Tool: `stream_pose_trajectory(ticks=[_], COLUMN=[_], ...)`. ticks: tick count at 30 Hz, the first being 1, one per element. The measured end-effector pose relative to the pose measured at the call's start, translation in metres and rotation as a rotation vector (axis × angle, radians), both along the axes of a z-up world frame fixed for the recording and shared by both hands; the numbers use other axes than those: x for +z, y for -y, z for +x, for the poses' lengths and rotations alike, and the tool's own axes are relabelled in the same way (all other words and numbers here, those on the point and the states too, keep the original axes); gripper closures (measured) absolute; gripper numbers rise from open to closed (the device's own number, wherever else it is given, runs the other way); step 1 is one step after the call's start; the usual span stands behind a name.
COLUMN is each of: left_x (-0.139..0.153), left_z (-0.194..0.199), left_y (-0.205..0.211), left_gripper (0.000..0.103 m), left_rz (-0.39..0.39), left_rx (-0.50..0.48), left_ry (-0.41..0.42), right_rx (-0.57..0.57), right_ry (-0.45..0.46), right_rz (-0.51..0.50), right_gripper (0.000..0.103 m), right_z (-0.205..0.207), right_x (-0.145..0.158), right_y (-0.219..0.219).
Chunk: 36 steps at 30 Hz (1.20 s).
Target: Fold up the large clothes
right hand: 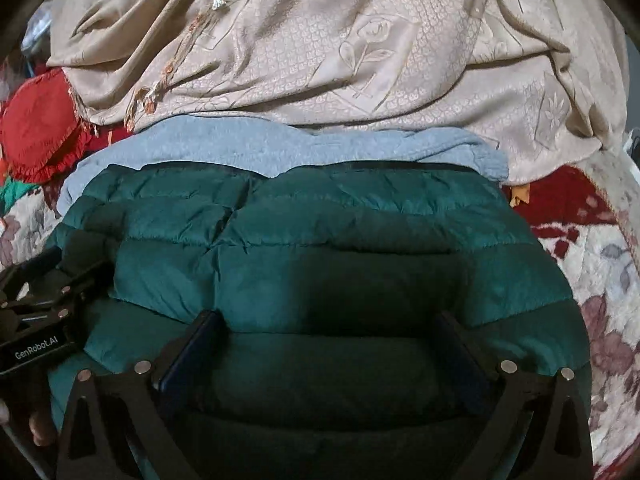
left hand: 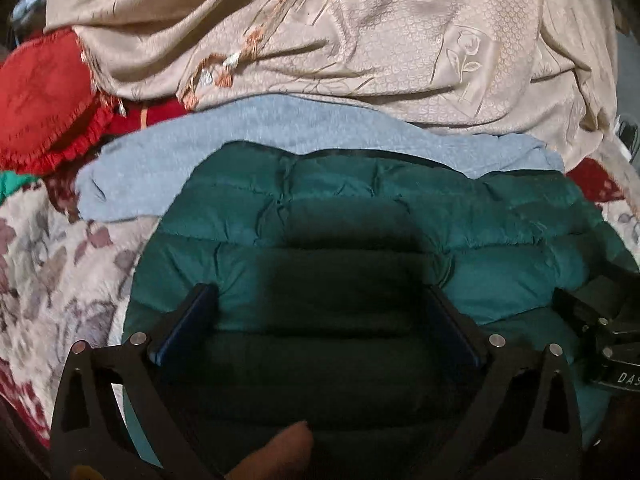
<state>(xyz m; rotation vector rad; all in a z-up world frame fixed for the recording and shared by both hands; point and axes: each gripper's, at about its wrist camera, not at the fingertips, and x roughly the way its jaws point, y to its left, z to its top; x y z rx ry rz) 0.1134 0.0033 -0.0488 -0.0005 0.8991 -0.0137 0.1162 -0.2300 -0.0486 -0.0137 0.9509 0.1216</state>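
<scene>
A floral bedspread (right hand: 600, 320) covers the bed, with a beige embroidered cloth (right hand: 360, 60) heaped at the far side and a red frilled cushion (left hand: 44, 104) to the left. Nearer lies a pale blue garment (left hand: 240, 132), and on top of it the green quilted jacket (right hand: 320, 240), apparently already folded into a compact bundle. Both tongs hover low over it, side by side: the left tongs (left hand: 324, 304) and right tongs (right hand: 332, 332) stand wide open, holding nothing. The fold seems near done; next probably calls for pressing it flat or gripping an edge.
</scene>
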Motion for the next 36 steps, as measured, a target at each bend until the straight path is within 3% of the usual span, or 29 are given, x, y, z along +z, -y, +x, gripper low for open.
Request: stream_pose_trajectory(ticks=[9, 13, 18, 23, 26, 33, 36], left_x=[-0.001, 0.013, 0.041, 0.066, 0.08, 0.096, 0.104], left_z=[0.003, -0.005, -0.055, -0.107, -0.138, -0.193, -0.21], left_y=[0.006, 0.003, -0.011, -0.019, -0.017, 0.001, 0.014], left_gripper=[0.0, 0.0, 0.0, 0.0, 0.0, 0.0, 0.0], left_rz=[0.023, 0.038, 0.032, -0.013, -0.017, -0.102, -0.083], left_rx=[-0.018, -0.016, 0.032, 0.032, 0.043, -0.023, -0.053], left_ry=[-0.025, -0.038, -0.031, -0.038, -0.048, -0.067, -0.041], right_rx=[-0.017, -0.031, -0.058, -0.019, -0.023, -0.064, -0.084], right_ry=[0.038, 0.02, 0.083, 0.113, 0.138, 0.212, 0.234], right_rz=[-0.005, 0.005, 0.03, -0.047, -0.024, -0.031, -0.042], right_gripper=[0.0, 0.001, 0.001, 0.001, 0.001, 0.001, 0.001], right_z=[-0.004, -0.007, -0.06, -0.129, -0.167, -0.244, -0.265], right_x=[0.001, 0.014, 0.055, 0.084, 0.104, 0.143, 0.152], right_y=[-0.001, 0.001, 0.0, -0.003, 0.008, 0.02, 0.025])
